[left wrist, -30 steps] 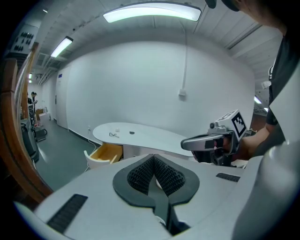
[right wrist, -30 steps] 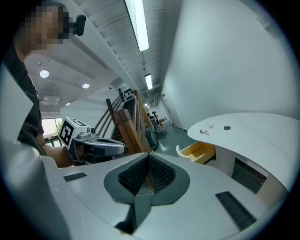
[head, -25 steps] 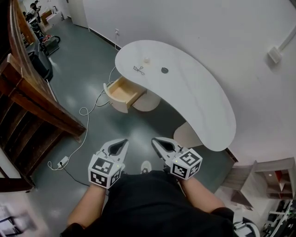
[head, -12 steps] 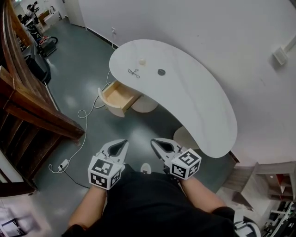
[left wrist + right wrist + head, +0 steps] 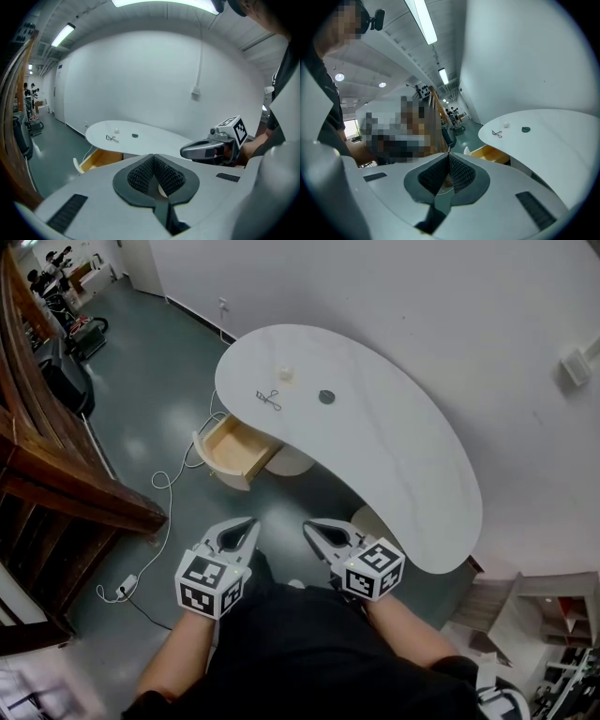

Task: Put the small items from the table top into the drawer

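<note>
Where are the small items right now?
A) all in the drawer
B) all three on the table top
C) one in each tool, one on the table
B: the white piece, the metal clip and the dark disc all lie on the table top; the open drawer shows only wood inside.
</note>
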Demonstrator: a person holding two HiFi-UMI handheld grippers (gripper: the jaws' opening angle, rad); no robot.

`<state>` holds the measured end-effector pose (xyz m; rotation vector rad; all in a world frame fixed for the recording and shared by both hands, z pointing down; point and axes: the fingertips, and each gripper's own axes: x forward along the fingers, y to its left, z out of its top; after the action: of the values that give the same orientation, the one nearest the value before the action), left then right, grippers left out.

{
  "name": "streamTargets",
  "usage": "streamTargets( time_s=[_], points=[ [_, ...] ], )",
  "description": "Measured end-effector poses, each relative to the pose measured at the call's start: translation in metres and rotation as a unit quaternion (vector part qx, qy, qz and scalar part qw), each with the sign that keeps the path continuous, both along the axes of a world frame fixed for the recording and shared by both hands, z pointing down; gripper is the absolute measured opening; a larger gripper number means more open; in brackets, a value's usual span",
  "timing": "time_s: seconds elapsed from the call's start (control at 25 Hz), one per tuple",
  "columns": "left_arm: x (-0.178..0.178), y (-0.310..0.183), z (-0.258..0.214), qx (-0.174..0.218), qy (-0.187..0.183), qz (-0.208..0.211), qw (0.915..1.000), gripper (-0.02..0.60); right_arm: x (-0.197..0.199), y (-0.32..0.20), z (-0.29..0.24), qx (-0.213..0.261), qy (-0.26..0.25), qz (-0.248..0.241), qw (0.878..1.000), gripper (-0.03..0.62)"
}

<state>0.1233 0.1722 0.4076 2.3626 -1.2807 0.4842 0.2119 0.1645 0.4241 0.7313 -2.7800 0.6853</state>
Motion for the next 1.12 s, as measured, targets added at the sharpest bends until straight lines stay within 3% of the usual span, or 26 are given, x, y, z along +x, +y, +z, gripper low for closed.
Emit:
streamTargets(
  time_s=[0.52, 1.12],
  points=[
    [-0.065, -0.128, -0.016, 0.011, 0.0, 0.02, 0.9997, 0.015, -0.063, -0.114, -0.022, 0.016, 0.024, 0.021, 0.999, -0.005],
    [-0.147, -0.235, -0.003, 0.009, -0.013, 0.085, 0.9962, 0.015, -0.143, -0.225, -0.022, 0.03, 0.059, 0.075, 0.995, -0.005]
  ],
)
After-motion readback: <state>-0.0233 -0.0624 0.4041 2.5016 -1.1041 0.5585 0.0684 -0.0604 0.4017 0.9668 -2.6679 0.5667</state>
